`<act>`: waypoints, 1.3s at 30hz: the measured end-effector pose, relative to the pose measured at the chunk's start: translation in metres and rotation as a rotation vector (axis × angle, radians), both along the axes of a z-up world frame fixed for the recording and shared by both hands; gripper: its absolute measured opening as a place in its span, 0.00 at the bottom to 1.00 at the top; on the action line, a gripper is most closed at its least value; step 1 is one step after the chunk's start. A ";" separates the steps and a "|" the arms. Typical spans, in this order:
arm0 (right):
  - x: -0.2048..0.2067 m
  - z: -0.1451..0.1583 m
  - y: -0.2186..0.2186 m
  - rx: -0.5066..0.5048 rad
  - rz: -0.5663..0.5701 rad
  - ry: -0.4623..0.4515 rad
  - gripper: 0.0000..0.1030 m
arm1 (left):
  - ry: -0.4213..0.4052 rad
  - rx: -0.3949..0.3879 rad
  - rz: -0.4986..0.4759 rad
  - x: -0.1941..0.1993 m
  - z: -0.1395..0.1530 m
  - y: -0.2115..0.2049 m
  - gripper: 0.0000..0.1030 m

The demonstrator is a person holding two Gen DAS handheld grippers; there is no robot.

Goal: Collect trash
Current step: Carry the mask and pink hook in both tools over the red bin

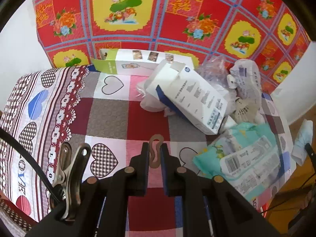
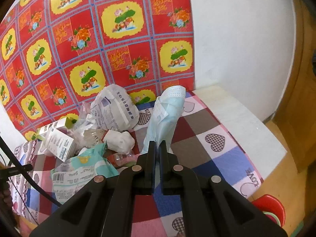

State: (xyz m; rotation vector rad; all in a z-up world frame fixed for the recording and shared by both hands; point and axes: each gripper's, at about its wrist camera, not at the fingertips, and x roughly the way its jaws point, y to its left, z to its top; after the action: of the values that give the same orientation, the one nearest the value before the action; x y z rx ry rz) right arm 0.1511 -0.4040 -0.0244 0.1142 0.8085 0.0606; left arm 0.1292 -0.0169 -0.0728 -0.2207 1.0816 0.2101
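My left gripper (image 1: 156, 148) is shut on a brown rubber band (image 1: 156, 150), held just above the checked heart-pattern cloth (image 1: 110, 116). My right gripper (image 2: 157, 146) is shut on a pale blue face mask (image 2: 167, 110), which stands up from the fingers over the cloth (image 2: 199, 140). A trash pile lies on the table: a white and blue carton (image 1: 195, 100), a teal wipes packet (image 1: 244, 158), crumpled white bags (image 2: 114, 108), a shuttlecock (image 2: 93, 136) and a small clear bottle (image 2: 122, 158).
A white and green box (image 1: 138, 61) lies at the back by the red floral sheet (image 1: 158, 15) on the wall. A metal clip (image 1: 69, 173) sits on my left gripper. A white wall (image 2: 237, 39), wooden furniture (image 2: 296, 102) and a red stool (image 2: 270, 207) are to the right.
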 end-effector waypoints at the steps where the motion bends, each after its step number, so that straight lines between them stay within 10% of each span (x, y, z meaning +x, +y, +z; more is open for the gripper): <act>1: -0.003 0.002 -0.001 -0.005 -0.007 -0.006 0.04 | -0.004 0.001 -0.011 -0.001 0.002 -0.002 0.11; 39: -0.113 0.028 -0.030 0.028 -0.193 -0.076 0.04 | -0.056 0.001 -0.237 -0.013 0.018 -0.057 0.11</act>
State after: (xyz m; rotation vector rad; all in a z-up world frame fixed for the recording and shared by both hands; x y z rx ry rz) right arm 0.0381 -0.4345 0.0034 0.2146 0.7176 -0.1050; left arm 0.1159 -0.0743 -0.0553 -0.0958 1.0427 -0.0077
